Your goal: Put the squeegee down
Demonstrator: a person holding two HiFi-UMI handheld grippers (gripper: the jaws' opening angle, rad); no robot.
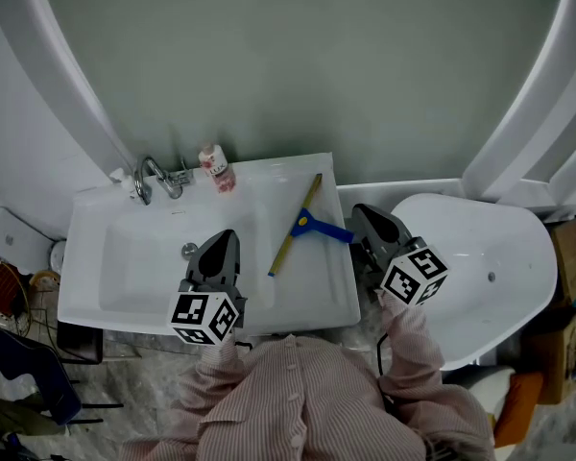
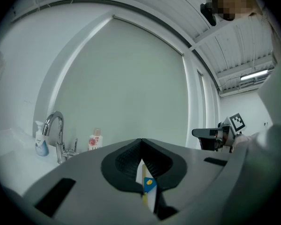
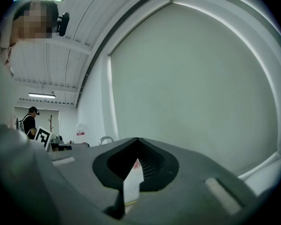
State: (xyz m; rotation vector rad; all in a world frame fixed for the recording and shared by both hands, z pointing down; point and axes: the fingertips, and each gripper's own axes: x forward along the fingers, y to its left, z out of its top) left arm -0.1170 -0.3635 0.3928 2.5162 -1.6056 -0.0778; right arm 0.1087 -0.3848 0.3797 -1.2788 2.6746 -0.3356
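I am holding the left gripper point(image 1: 223, 238) level over the basin of the white sink point(image 1: 115, 291). Its jaws are pressing together at the tips, pinching nothing. In the left gripper view point(image 2: 141, 142), a narrow slit below the meeting tips is showing a sliver of the squeegee point(image 2: 149, 185) beyond, blue over yellow.

I am holding the right gripper point(image 1: 363, 213) level as well, out past the sink's right edge. Its jaws are likewise sitting pressed together and empty, and the right gripper view point(image 3: 137, 140) is showing them meeting at a point.

The squeegee point(image 1: 298, 227) is lying flat on the right part of the sink top, between the two grippers and touching neither. Its long yellow blade is running diagonally from the back edge toward the front. Its blue handle point(image 1: 324, 230) is pointing right, ending just beside the right gripper.

At the back left of the sink, the chrome faucet point(image 1: 154, 177) is standing with a small pink-labelled bottle point(image 1: 214, 167) near it. The white bathtub point(image 1: 490, 257) is lying to the right.
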